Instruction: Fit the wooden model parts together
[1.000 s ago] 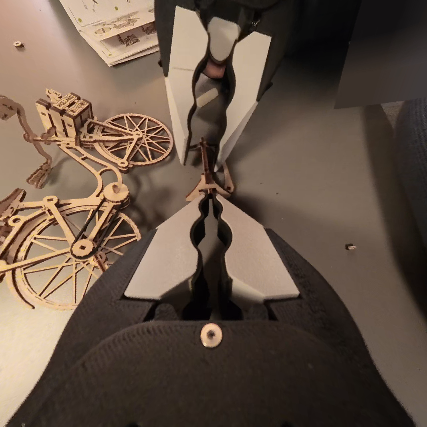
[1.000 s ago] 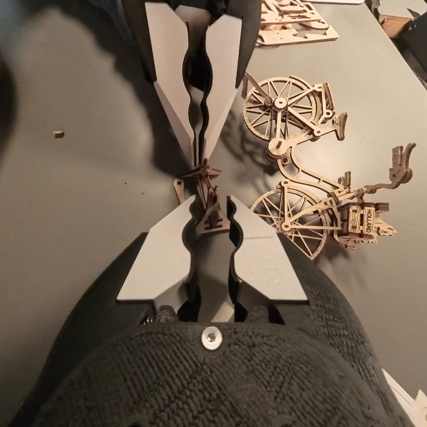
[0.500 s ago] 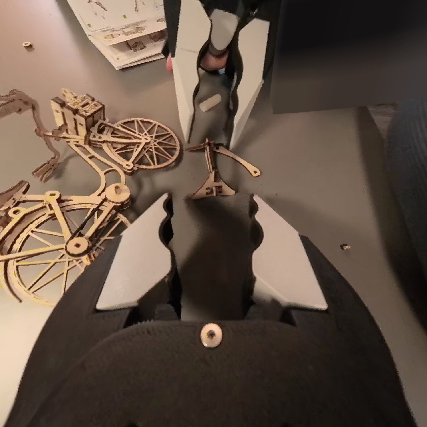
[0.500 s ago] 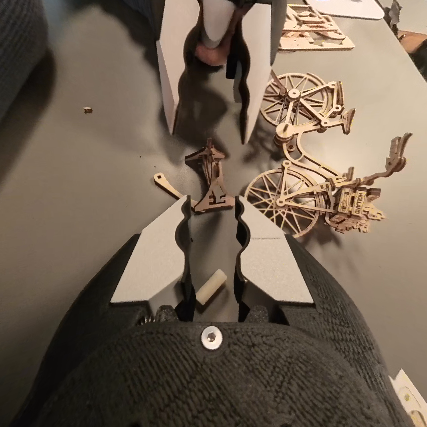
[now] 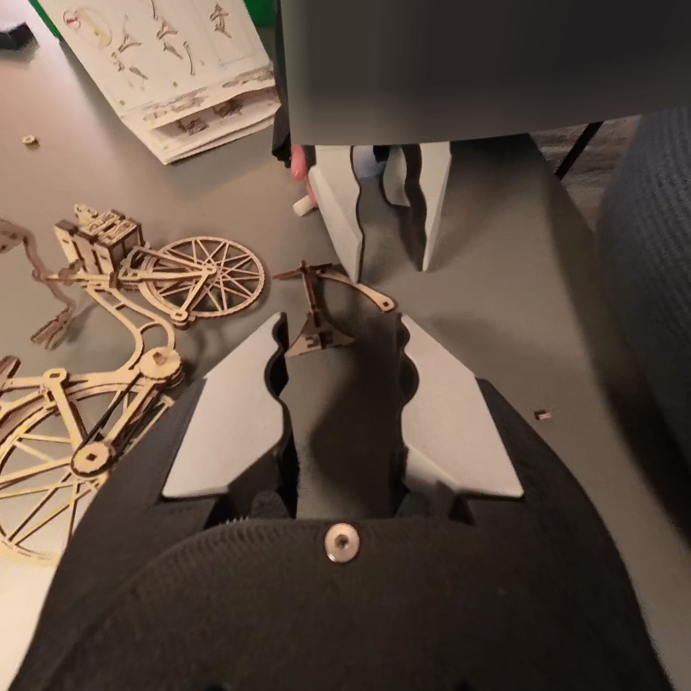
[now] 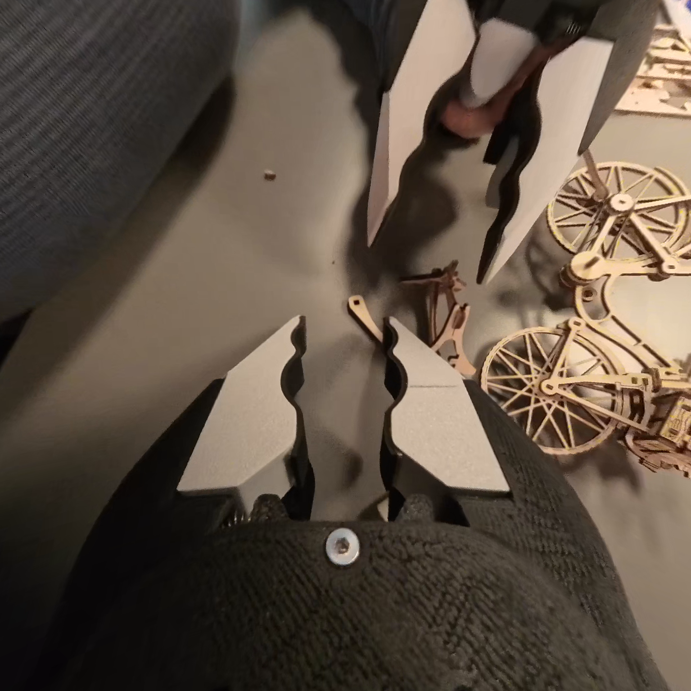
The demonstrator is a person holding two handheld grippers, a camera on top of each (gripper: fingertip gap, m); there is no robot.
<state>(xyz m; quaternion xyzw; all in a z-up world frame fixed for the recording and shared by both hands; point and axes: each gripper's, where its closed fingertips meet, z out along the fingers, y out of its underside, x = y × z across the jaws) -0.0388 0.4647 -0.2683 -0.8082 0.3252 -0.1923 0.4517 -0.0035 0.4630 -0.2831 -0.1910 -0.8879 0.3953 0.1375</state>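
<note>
Since a second ago both tools have let go of the small wooden sub-assembly and drawn apart; it now lies free on the grey table (image 5: 486,336).

In the left wrist view, the left tool (image 5: 342,321), with grey wavy-edged fingers on a black fabric-covered body, stands wide open and grips nothing. The tip of its left finger sits just beside the fan-shaped foot of the small brown laser-cut wooden sub-assembly (image 5: 318,314). That piece has a thin stem running from the foot away from the camera to a short crossbar, and a slim curved arm (image 5: 359,291) sweeping off to the right, ending in a small eyelet. Its long axis points roughly from the left tool toward the right tool (image 5: 392,267), which is likewise open and empty just beyond the crossbar.

In the right wrist view the right tool (image 6: 344,323) is open; the eyelet end of the curved arm (image 6: 361,310) lies just ahead of its right finger, which hides the rest.

Left of the sub-assembly lies the pale wooden bicycle model (image 5: 123,299) on its side, with spoked wheels and a small crate. Farther back rests a white instruction booklet (image 5: 179,74).
</note>
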